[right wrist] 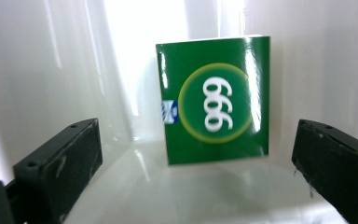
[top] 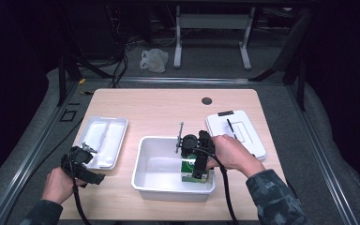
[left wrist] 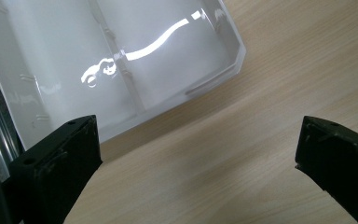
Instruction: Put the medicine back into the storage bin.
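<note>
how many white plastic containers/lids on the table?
3. A shallow divided tray at the table's left, a deep bin in the middle holding a green box, and a flat lid at the right. Nothing seems hidden.

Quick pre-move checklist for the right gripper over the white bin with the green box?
1. Right gripper jaws open: ok, nothing pressed between them.
2. Green box released inside the white bin: ok, it sits apart from both jaws.
3. Box resting stably: cannot tell; it appears to lean against the bin wall.
4. Left gripper open and empty: ok, over bare table.
5. Divided tray free of items: ok.
6. Lid out of the right hand's path: ok, beside the bin.
</note>
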Available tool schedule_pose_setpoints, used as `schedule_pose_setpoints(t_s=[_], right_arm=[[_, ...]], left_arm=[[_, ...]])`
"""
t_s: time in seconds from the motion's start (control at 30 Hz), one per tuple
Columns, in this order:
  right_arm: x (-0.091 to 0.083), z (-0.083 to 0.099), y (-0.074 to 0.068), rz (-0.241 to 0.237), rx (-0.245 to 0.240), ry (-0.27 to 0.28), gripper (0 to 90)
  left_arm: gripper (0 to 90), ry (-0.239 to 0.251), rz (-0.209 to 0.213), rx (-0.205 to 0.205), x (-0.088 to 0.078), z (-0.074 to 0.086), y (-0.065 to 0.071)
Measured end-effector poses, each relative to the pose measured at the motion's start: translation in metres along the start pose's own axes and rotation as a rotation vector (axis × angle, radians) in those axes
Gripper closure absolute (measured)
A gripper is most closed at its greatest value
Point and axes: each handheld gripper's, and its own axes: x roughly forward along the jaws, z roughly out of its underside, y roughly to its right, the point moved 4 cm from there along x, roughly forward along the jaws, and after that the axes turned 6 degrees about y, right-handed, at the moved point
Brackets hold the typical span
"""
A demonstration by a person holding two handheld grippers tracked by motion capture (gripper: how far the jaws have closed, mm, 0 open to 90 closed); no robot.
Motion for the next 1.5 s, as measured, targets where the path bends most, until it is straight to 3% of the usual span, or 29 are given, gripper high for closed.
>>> schedule_pose_setpoints(t_s=[0.03,0.13,0.2,0.37,0.4,0.43,0.57,0.6,0.63,0.7,0.73,0.77,0.8,0.9,0.97,1.07,1.17,1.2,1.3,1.5], right_arm=[[-0.011,0.004,-0.001,0.008,0.030,0.040,0.0],[-0.023,0.011,-0.002,0.031,0.051,0.058,0.0],[-0.039,0.024,-0.002,0.065,0.097,0.095,0.0],[-0.058,0.056,-0.002,0.125,0.228,0.166,0.0],[-0.058,0.056,-0.002,0.125,0.228,0.166,0.0],[-0.061,0.074,-0.001,0.153,0.290,0.196,0.1],[-0.061,0.111,-0.003,0.203,0.406,0.239,0.3],[-0.061,0.111,-0.003,0.203,0.406,0.239,0.3],[-0.060,0.129,-0.004,0.220,0.469,0.268,0.2],[-0.055,0.147,-0.006,0.243,0.532,0.282,0.4],[-0.055,0.147,-0.006,0.243,0.532,0.282,0.4],[-0.052,0.156,-0.007,0.246,0.560,0.284,0.4],[-0.044,0.172,-0.009,0.264,0.625,0.286,0.5],[-0.031,0.190,-0.011,0.298,0.707,0.294,0.9],[-0.027,0.194,-0.011,0.303,0.719,0.282,1.4],[-0.013,0.205,-0.009,0.313,0.777,0.274,2.0],[-0.008,0.207,-0.008,0.313,0.789,0.267,2.1],[-0.004,0.210,-0.008,0.315,0.795,0.250,2.2],[0.000,0.214,-0.008,0.310,0.822,0.255,2.4],[0.004,0.220,-0.006,0.300,0.840,0.255,2.9]], left_arm=[[0.0,0.000,-0.003,-0.006,0.000,0.000,0.000],[0.1,-0.002,-0.003,-0.007,0.000,0.000,-0.001],[0.0,-0.005,-0.005,-0.007,-0.001,0.000,-0.001],[0.0,0.000,-0.008,-0.026,-0.003,-0.004,-0.005],[0.1,0.000,-0.008,-0.026,-0.003,-0.004,-0.005],[0.0,-0.003,-0.009,-0.031,-0.003,-0.007,-0.008],[0.0,0.009,-0.003,-0.053,-0.002,-0.015,-0.013],[0.1,0.009,-0.003,-0.053,-0.002,-0.015,-0.013],[0.1,0.013,-0.005,-0.065,-0.002,-0.018,-0.016],[0.1,0.012,-0.018,-0.069,0.000,-0.020,-0.020],[0.0,0.012,-0.018,-0.069,0.000,-0.020,-0.020],[0.0,0.008,-0.022,-0.073,0.001,-0.021,-0.022],[0.0,0.002,-0.025,-0.082,0.005,-0.023,-0.025],[0.0,-0.003,-0.030,-0.098,0.009,-0.028,-0.031],[0.1,-0.005,-0.030,-0.105,0.011,-0.030,-0.033],[0.2,-0.017,-0.040,-0.120,0.022,-0.040,-0.041],[1.1,-0.026,-0.039,-0.130,0.028,-0.044,-0.045],[1.8,-0.029,-0.035,-0.154,0.034,-0.047,-0.052],[3.0,-0.038,-0.043,-0.175,0.043,-0.051,-0.060],[3.8,-0.076,-0.030,-0.227,0.058,-0.053,-0.069]])
